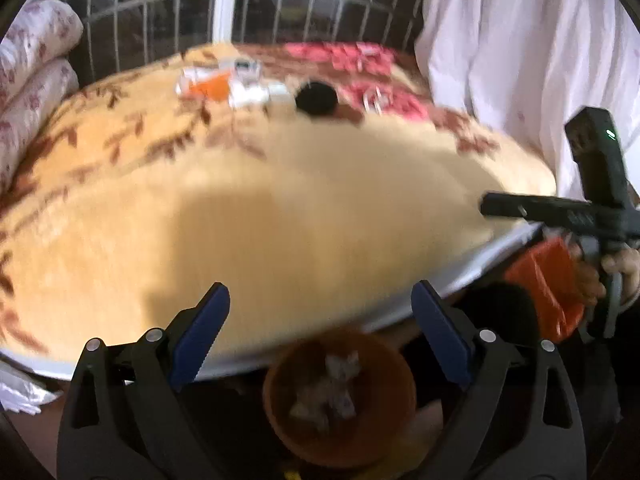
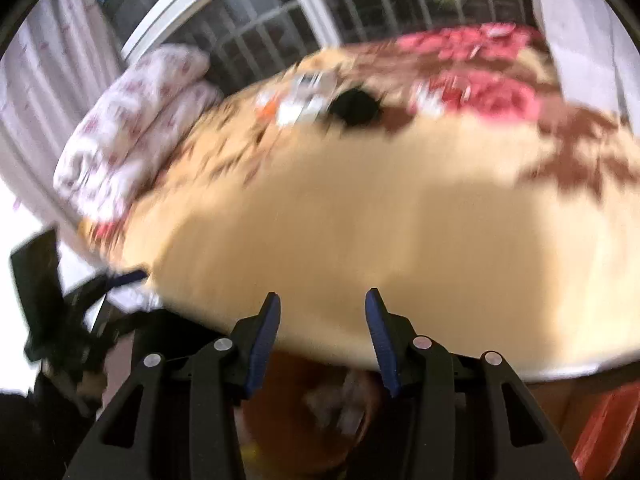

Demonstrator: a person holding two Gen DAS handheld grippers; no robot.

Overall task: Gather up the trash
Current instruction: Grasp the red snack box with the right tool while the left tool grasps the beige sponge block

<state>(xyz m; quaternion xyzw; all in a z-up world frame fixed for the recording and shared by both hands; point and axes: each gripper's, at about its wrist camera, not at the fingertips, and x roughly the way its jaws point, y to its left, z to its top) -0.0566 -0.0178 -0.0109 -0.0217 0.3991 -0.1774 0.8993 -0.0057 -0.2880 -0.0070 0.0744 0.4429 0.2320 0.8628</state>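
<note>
My left gripper (image 1: 320,292) is open wide over the near edge of a bed, with nothing between its blue pads. Just below it stands a round orange-brown bin (image 1: 280,412) with crumpled pale paper (image 1: 332,392) inside. My right gripper (image 2: 323,298) is also open and empty, above the same bin (image 2: 280,420). Far across the bed lies a cluster of white and orange wrappers (image 1: 228,86) (image 2: 298,100) beside a round black object (image 1: 316,98) (image 2: 354,106). Both views are blurred.
A yellow blanket (image 1: 280,208) with brown leaf print covers the bed, with red patterned cloth (image 1: 360,60) at the far end. Folded floral bedding (image 2: 132,120) sits at the left, a barred window behind, white curtains at the right. An orange bag (image 1: 548,280) hangs by the person's hand.
</note>
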